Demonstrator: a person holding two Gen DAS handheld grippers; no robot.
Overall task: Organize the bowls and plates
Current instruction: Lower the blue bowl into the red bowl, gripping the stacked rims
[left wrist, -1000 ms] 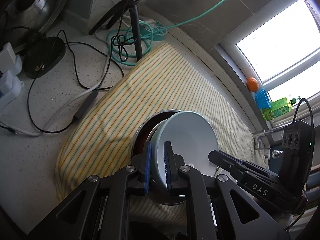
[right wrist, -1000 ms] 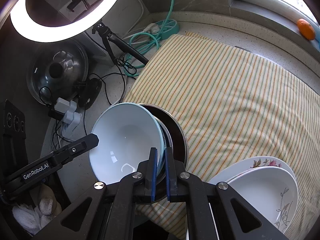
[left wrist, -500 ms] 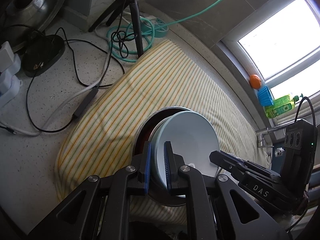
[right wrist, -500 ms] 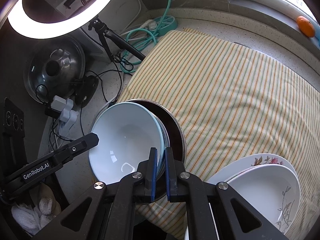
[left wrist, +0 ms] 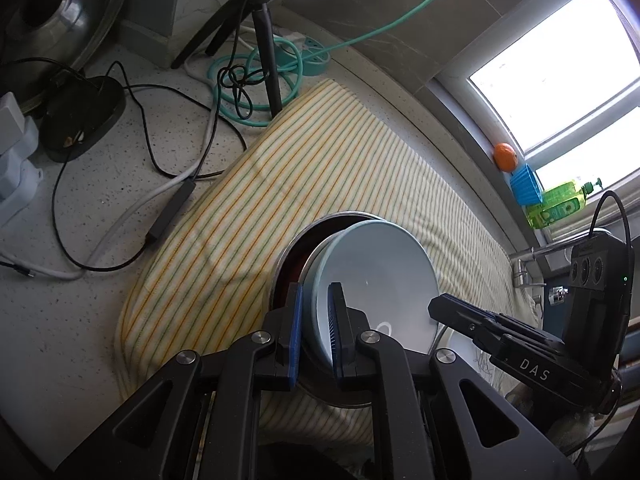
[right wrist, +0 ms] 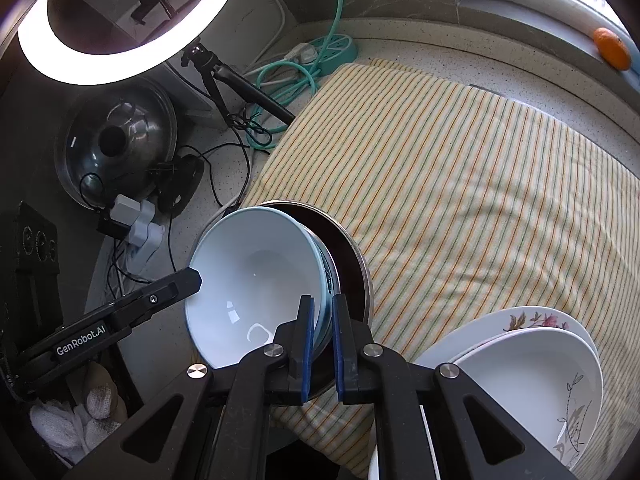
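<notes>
A pale blue bowl [left wrist: 384, 276] [right wrist: 256, 280] sits tilted in a dark bowl with a steel rim [left wrist: 288, 256] [right wrist: 356, 264] on a striped cloth [right wrist: 460, 200]. My left gripper [left wrist: 316, 328] is shut on the pale bowl's near rim, one pad inside and one outside. My right gripper [right wrist: 322, 332] is shut on the opposite rim in the same way. In each wrist view the other gripper reaches in from the side: the right gripper [left wrist: 438, 308] and the left gripper [right wrist: 194, 278]. Whether the pale bowl rests on the dark one is hidden.
Two white flowered plates [right wrist: 532, 364] are stacked at the cloth's near right corner. Behind the cloth stand a ring light [right wrist: 120, 20] on a tripod [left wrist: 264, 40], tangled cables [left wrist: 256, 80] and a pot lid [right wrist: 116, 140]. An orange [right wrist: 612, 48] lies on the sill; a tap [left wrist: 524, 264] is right.
</notes>
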